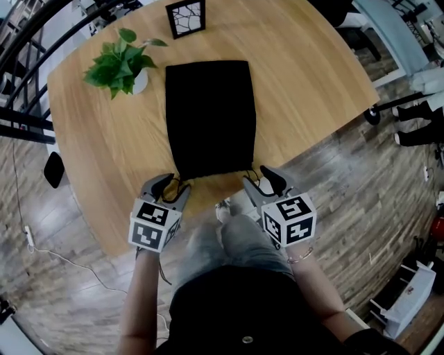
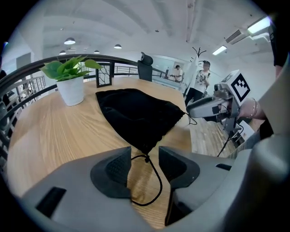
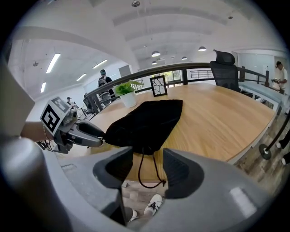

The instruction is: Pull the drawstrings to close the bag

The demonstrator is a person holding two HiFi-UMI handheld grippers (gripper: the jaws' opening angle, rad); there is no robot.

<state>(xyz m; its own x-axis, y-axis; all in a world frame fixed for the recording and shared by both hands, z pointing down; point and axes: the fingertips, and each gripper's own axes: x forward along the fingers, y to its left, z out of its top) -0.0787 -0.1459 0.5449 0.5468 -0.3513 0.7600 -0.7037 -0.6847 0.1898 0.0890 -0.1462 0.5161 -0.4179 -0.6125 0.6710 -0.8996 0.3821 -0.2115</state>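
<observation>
A black drawstring bag (image 1: pixel 210 118) lies flat on the round wooden table (image 1: pixel 312 76), its gathered mouth toward the near edge. My left gripper (image 1: pixel 173 186) sits at the mouth's left corner, jaws open. In the left gripper view a thin black cord loop (image 2: pixel 154 183) runs from the bag (image 2: pixel 140 115) between the open pads (image 2: pixel 118 168) without being pinched. My right gripper (image 1: pixel 261 177) is at the right corner, also open. In the right gripper view another cord loop (image 3: pixel 146 174) hangs from the bag (image 3: pixel 145 120) over the table edge, between the spread jaws.
A potted green plant (image 1: pixel 121 66) stands at the table's far left and a small black picture frame (image 1: pixel 186 19) at the far side. The table's near edge runs just under both grippers, with wood floor and the person's legs (image 1: pixel 236 243) below. An office chair (image 3: pixel 225 68) stands beyond the table.
</observation>
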